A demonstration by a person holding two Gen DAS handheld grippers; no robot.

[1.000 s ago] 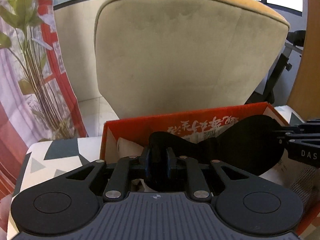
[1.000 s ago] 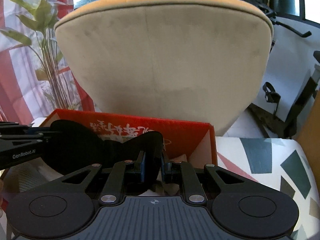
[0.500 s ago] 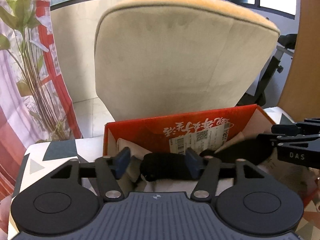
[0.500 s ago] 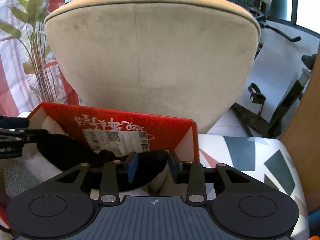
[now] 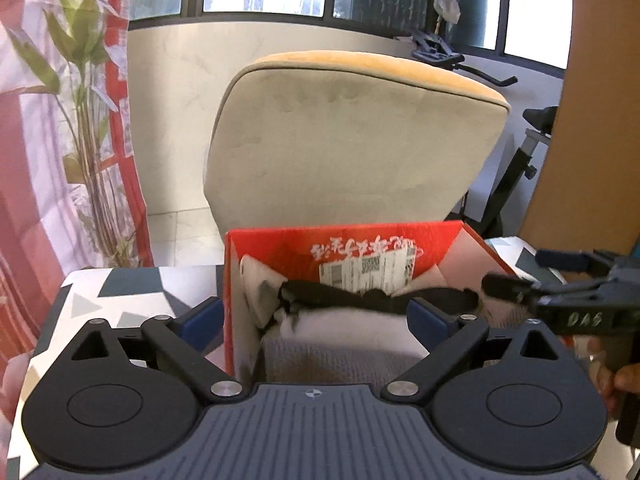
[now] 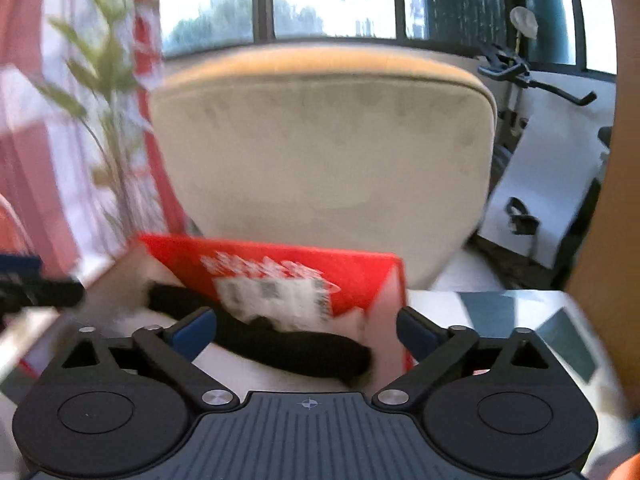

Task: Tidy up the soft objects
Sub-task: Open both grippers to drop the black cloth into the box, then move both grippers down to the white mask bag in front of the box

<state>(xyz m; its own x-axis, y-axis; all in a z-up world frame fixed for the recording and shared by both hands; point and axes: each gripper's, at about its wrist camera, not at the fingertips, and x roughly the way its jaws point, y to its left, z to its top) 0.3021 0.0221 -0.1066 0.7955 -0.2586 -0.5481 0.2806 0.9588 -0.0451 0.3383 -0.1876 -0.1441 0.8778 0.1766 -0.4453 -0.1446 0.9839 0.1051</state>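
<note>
A red cardboard box (image 5: pixel 280 248) stands on a patterned surface, with white and grey fabric (image 5: pixel 340 344) inside. A black cloth (image 5: pixel 360 300) lies limp across that fabric. My left gripper (image 5: pixel 314 318) hovers at the box's near left corner with its jaws opening wide; the blue pads touch nothing. In the blurred right wrist view, the same box (image 6: pixel 280 268) and black cloth (image 6: pixel 288 344) lie ahead of my right gripper (image 6: pixel 306 328). Its jaws are opening too, with the cloth below and between the fingers, untouched.
A beige chair back (image 5: pixel 352 152) rises right behind the box. A leafy plant (image 5: pixel 80 120) and a red-patterned curtain stand at the left. An exercise bike (image 5: pixel 516 168) and a wooden panel (image 5: pixel 592 120) are on the right. The patterned tabletop (image 5: pixel 132 292) extends left of the box.
Both grippers were shut on the black cloth held up between them. They have opened wide and drawn back, and the cloth has dropped into the red box.
</note>
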